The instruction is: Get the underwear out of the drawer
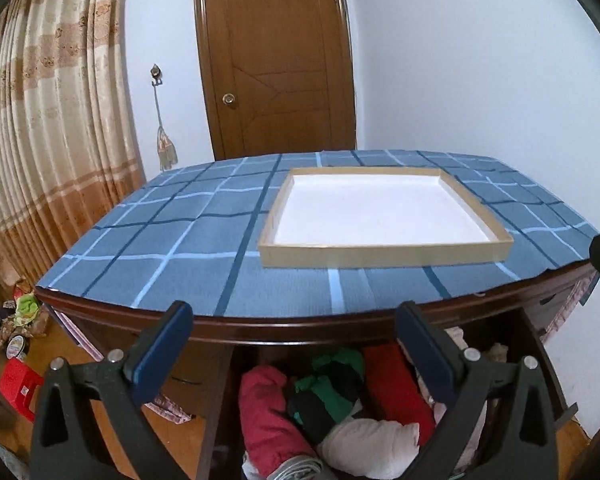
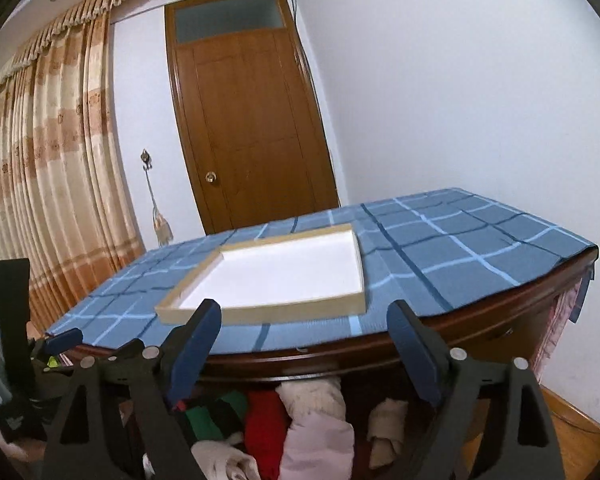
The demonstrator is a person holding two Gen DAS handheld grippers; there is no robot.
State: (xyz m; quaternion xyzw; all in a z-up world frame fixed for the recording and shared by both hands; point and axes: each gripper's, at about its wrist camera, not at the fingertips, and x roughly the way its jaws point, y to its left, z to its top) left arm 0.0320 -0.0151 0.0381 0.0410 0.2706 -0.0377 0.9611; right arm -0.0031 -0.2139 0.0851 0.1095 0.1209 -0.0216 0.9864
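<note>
Rolled and bunched underwear point(image 1: 340, 412) fills the open drawer point(image 1: 540, 364) beneath the front edge of a dark wooden table point(image 1: 300, 326): a crimson roll at the left, a green-and-black piece beside it, a bright red roll next along, and pale cream and pinkish bundles toward the front and right, all packed touching one another. In the right wrist view the same heap shows red, green, white and soft pink pieces crumpled together under the table's lip. The left gripper point(image 1: 296, 328) hovers above the drawer with its blue-padded jaws spread wide and nothing between them. The right gripper point(image 2: 304, 332) likewise stands wide apart and empty, above the clothes. On the blue checked tablecloth point(image 1: 160, 240) sits a shallow wooden tray point(image 1: 384, 256) with a bare white floor. Behind the table stand a brown wooden door point(image 1: 276, 56), a white wall point(image 2: 460, 80) and striped beige-and-orange curtains point(image 1: 52, 120).
</note>
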